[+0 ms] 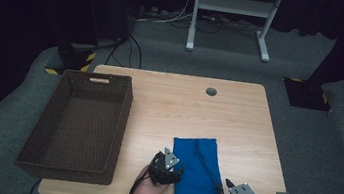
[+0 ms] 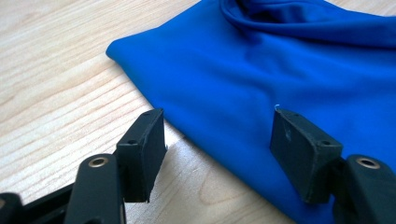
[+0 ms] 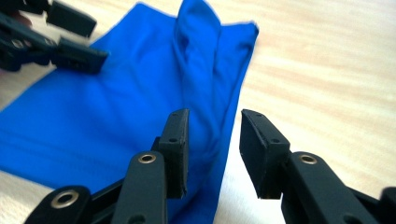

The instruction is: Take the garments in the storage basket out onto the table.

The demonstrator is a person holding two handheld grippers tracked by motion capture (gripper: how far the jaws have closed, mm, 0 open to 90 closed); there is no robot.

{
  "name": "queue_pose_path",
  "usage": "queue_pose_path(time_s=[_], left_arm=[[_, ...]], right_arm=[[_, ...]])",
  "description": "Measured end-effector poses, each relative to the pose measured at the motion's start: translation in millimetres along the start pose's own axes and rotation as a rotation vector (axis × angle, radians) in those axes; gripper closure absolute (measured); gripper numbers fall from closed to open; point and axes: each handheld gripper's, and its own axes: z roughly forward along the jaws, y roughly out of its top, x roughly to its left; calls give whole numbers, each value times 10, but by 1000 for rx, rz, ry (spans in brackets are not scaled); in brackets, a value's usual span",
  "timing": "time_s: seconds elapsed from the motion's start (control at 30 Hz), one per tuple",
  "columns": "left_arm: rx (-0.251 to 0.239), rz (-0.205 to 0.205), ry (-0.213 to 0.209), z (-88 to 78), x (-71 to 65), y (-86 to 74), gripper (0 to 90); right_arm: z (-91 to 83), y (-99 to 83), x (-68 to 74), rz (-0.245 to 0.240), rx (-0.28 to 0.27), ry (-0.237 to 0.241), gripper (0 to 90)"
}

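Blue, thin and limp, the folded cloth (image 1: 196, 170) lies flat on the wooden surface (image 1: 237, 121) at the lower centre of the high view, well apart from the brown woven basket (image 1: 78, 125) at the left. It looks light and soft, probably a smooth stretchy knit that slides easily over itself, so a pinch through all the layers at an edge or corner should serve better than a grab at the flat middle. A raised fold (image 3: 196, 56) runs along its length in the right gripper view.

At the cloth's left edge, the left hand-held gripper (image 2: 217, 149) has its jaws set wide, straddling the hem without pressing on it. Near the cloth's lower right corner, the right hand-held gripper (image 3: 214, 151) stands narrowly parted over the right hem, with nothing held.
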Motion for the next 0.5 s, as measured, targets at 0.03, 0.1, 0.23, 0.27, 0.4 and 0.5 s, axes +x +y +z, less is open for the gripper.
queue_pose_path(time_s=[0.03, 0.1, 0.23, 0.27, 0.4, 0.5], left_arm=[[1, -6, -2, 1, 7, 0, 363], [3, -15, -3, 1, 13, -1, 365], [3, -1, 1, -1, 9, -1, 368], [3, -3, -1, 0, 10, -1, 369], [6, -11, -11, 1, 26, -1, 372], [5, -7, -10, 0, 22, -1, 376]], right_arm=[[-8, 38, 2, -2, -3, -1, 626], [-21, 115, 7, -14, -10, -4, 626], [26, 257, 37, -56, -1, 1, 627], [60, 284, 45, -66, 6, 4, 627], [264, 340, 90, -105, 53, 23, 644], [425, 351, 128, -126, 93, 36, 660]])
